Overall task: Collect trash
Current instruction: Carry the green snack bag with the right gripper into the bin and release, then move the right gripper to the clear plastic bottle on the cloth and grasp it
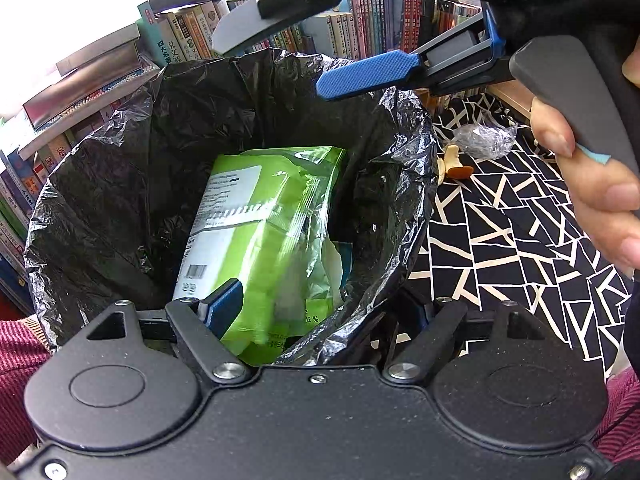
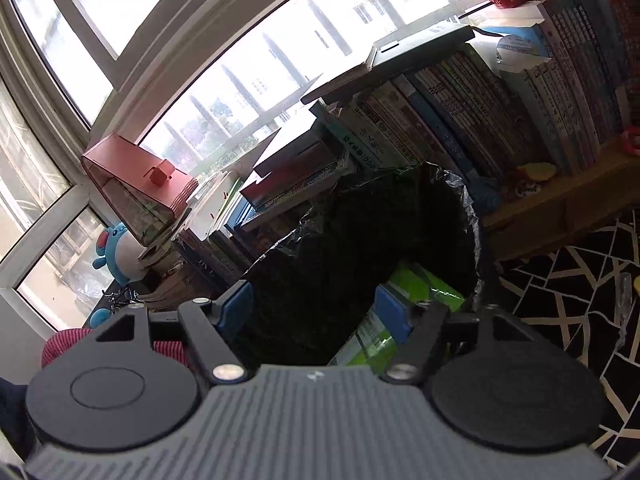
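While the green packet (image 1: 260, 236) lies inside the black-bagged bin (image 1: 100, 200), both the left tongs (image 1: 320, 312) and right tongs (image 2: 314, 308) are apart and empty; the clear wrapper (image 1: 484, 140) (on the floor) could get forgotten.

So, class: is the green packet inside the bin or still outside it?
Inside. The green packet sits below the rim, ringed by the bin's black liner on all visible sides.

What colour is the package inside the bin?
Bright green with a white label panel; the left wrist view shows it best.
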